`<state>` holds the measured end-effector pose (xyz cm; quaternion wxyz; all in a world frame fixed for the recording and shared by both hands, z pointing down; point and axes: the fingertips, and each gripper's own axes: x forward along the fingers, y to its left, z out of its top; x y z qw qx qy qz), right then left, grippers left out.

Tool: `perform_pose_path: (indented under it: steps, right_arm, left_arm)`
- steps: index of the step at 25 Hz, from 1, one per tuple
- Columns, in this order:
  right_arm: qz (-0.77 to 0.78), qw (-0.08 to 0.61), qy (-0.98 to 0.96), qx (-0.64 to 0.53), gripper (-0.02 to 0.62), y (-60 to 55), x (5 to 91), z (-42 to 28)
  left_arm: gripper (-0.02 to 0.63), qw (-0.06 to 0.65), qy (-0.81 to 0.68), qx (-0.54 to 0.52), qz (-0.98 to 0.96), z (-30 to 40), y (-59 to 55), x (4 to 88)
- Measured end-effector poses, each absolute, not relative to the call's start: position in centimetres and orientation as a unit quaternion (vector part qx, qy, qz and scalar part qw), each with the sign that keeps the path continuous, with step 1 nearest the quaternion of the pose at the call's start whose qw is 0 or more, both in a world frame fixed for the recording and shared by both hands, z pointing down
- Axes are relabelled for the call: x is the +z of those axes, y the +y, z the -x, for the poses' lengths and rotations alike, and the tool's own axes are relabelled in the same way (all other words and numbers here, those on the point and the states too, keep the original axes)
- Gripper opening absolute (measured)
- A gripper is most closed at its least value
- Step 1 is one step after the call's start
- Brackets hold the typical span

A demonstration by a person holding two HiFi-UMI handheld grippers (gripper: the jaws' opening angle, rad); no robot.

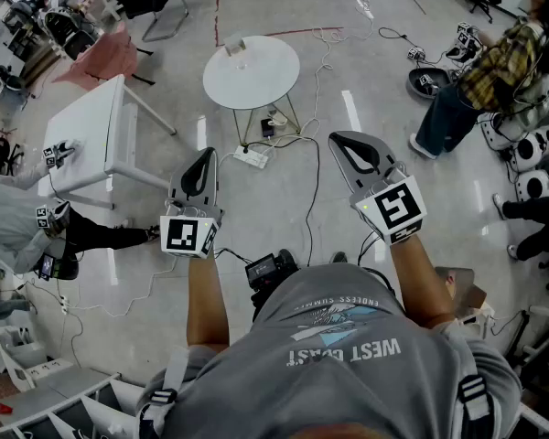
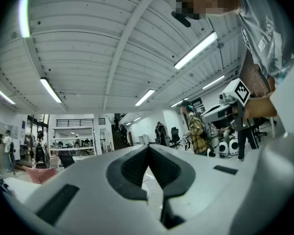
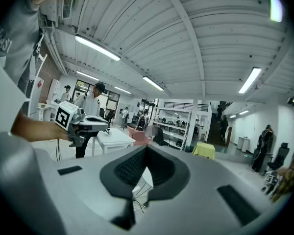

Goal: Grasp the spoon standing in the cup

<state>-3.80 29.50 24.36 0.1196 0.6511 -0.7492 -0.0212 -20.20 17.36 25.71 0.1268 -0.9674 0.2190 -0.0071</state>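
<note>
Pale polished floor fills the head view, crossed by loose cables and a power strip [image 1: 253,158]; on it, ahead of the person, stands a round white table [image 1: 256,85], with a square white table [image 1: 96,131] off to its left and a person in a plaid shirt [image 1: 499,58] at the far right.

On the far side of the round table sits a small pale object [image 1: 237,48], which may be the cup; at this size the spoon cannot be told apart from it.

The left gripper [image 1: 209,152] and the right gripper [image 1: 334,137] are both held out at waist height over bare floor; the round table lies ahead of them and well apart from both, in the span between the two and a little nearer the left one's line.

In the left gripper view, the left gripper [image 2: 148,147] has its jaws closed tip to tip, with nothing in the hollow behind the tips; the right gripper [image 3: 146,147] shows the same in its own view, tips together and empty.

Both gripper views tilt up toward the ribbed ceiling and its strip lights, and neither takes in the round table; the right gripper view catches the square white table and the other gripper in the hand at its left.
</note>
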Motion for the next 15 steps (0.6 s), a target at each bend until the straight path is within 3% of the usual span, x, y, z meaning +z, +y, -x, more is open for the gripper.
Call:
perform_pose_path:
  steps: [15]
  right_arm:
    - [-0.661, 0.125, -0.74, -0.014, 0.002, 27.6, 24.4, 4.7]
  left_arm:
    - [0.0, 0.121, 0.194, -0.007, 0.973, 20.5, 15.8, 26.5]
